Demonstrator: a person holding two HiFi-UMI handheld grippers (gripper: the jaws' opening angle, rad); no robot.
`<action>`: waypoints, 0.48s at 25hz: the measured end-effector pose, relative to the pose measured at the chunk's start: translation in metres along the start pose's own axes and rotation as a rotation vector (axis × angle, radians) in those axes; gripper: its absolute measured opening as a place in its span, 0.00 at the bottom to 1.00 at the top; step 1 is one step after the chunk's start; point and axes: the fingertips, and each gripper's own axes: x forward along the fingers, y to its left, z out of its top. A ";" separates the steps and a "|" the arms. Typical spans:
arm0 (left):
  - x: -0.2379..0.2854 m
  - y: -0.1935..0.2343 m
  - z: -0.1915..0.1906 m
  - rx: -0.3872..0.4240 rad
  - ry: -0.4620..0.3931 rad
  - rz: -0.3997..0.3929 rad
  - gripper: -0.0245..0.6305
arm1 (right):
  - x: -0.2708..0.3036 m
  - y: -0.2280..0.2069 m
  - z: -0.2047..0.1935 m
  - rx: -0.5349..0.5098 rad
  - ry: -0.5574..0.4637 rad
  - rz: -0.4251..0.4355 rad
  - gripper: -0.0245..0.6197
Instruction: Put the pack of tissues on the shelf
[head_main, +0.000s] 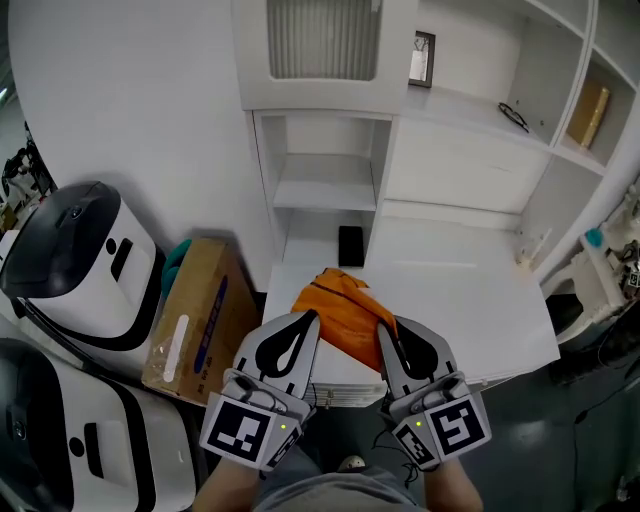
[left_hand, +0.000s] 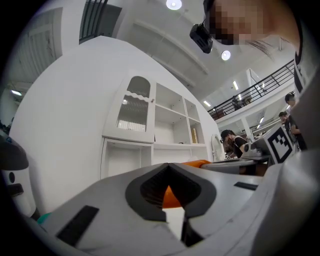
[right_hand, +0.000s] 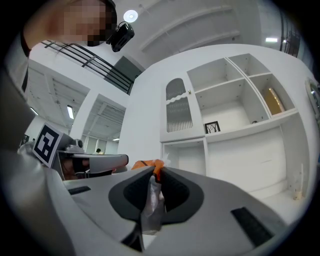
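Note:
The pack of tissues (head_main: 343, 314) is orange, in a crinkly wrapper, and hangs between both grippers just above the front of the white shelf unit's ledge (head_main: 460, 290). My left gripper (head_main: 306, 322) grips its left edge; orange shows between the pads in the left gripper view, where the pack (left_hand: 171, 198) sits in the left gripper (left_hand: 170, 192). On the pack's right side, my right gripper (head_main: 390, 330) is shut on it. The right gripper view shows the right gripper (right_hand: 152, 187) pinching clear wrapper, with the orange pack (right_hand: 145, 163) just beyond the tips.
The white shelf unit has open cubbies (head_main: 325, 180) ahead, with a black flat object (head_main: 351, 245) in the lowest. Higher shelves hold a small frame (head_main: 422, 58), glasses (head_main: 514, 116) and a yellow box (head_main: 587, 112). A cardboard box (head_main: 195, 320) and white-and-black machines (head_main: 75, 260) stand to the left.

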 end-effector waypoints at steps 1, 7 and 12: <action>0.003 0.005 0.000 0.000 -0.001 -0.009 0.10 | 0.005 0.000 0.000 0.001 0.000 -0.008 0.11; 0.018 0.034 -0.001 0.003 0.002 -0.066 0.10 | 0.035 0.002 -0.004 0.007 0.007 -0.051 0.11; 0.028 0.057 -0.004 0.004 0.000 -0.114 0.10 | 0.059 0.005 -0.006 0.002 0.007 -0.089 0.11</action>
